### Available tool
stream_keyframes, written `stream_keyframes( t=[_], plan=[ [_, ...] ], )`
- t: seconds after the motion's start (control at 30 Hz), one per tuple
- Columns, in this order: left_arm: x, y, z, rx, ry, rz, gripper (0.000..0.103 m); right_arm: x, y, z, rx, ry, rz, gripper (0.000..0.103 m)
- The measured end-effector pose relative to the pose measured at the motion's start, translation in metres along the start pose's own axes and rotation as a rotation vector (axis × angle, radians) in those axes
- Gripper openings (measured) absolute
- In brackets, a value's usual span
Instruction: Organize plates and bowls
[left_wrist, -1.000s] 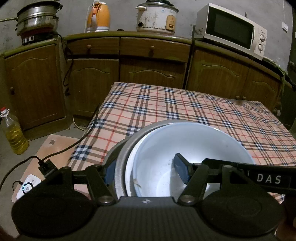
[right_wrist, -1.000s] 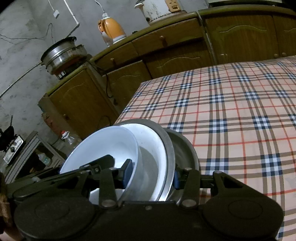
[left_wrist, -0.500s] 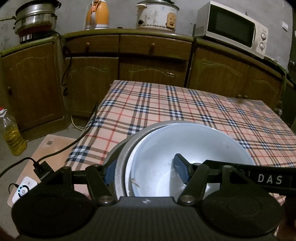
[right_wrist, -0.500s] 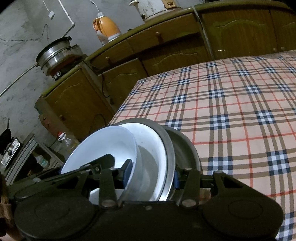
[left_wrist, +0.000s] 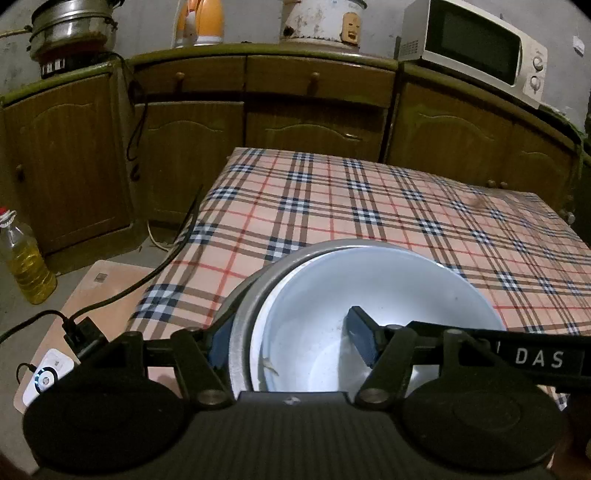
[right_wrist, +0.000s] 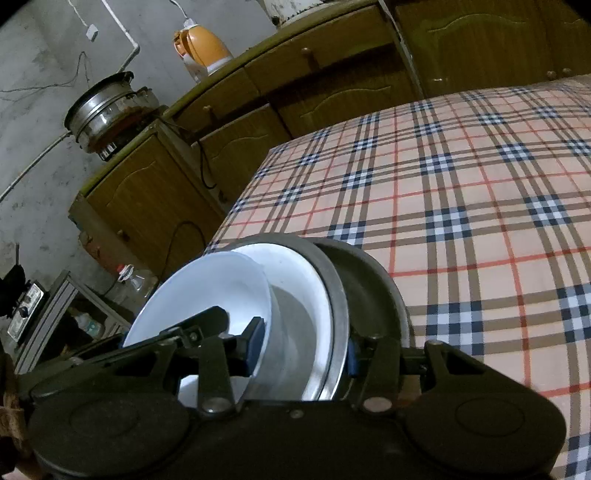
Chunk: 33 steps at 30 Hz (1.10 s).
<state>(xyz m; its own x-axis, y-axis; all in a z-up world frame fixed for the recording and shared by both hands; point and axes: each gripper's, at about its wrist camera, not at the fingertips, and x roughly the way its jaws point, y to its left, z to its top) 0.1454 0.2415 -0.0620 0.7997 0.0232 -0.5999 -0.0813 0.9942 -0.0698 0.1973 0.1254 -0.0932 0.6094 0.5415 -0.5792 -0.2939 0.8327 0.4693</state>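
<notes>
Left gripper (left_wrist: 291, 341), lettered "DAS", clamps nested white bowl (left_wrist: 369, 306) and grey metal dish (left_wrist: 243, 306). Right gripper (right_wrist: 303, 345) grips them too; only its view shows a second metal dish (right_wrist: 373, 291).

The bowl (left_wrist: 373, 310) is sitting inside the plate (left_wrist: 243, 314), at the near edge of the table (left_wrist: 332, 206). Behind the table, the cabinets (left_wrist: 258, 110) are carrying a microwave (left_wrist: 472, 48), rice cooker (left_wrist: 317, 18) and kettle (left_wrist: 199, 22). Left of the table, an oil bottle (left_wrist: 26, 258) is standing on the floor.
</notes>
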Motion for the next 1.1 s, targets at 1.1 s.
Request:
stream_keyframes(
  t=[1.1],
  plan=[
    [-0.073, -0.009, -0.014, -0.006, -0.133, 0.079, 0.088, -0.098, 0.029, -0.022, -0.337, -0.112, -0.144, 0.08]
  ],
)
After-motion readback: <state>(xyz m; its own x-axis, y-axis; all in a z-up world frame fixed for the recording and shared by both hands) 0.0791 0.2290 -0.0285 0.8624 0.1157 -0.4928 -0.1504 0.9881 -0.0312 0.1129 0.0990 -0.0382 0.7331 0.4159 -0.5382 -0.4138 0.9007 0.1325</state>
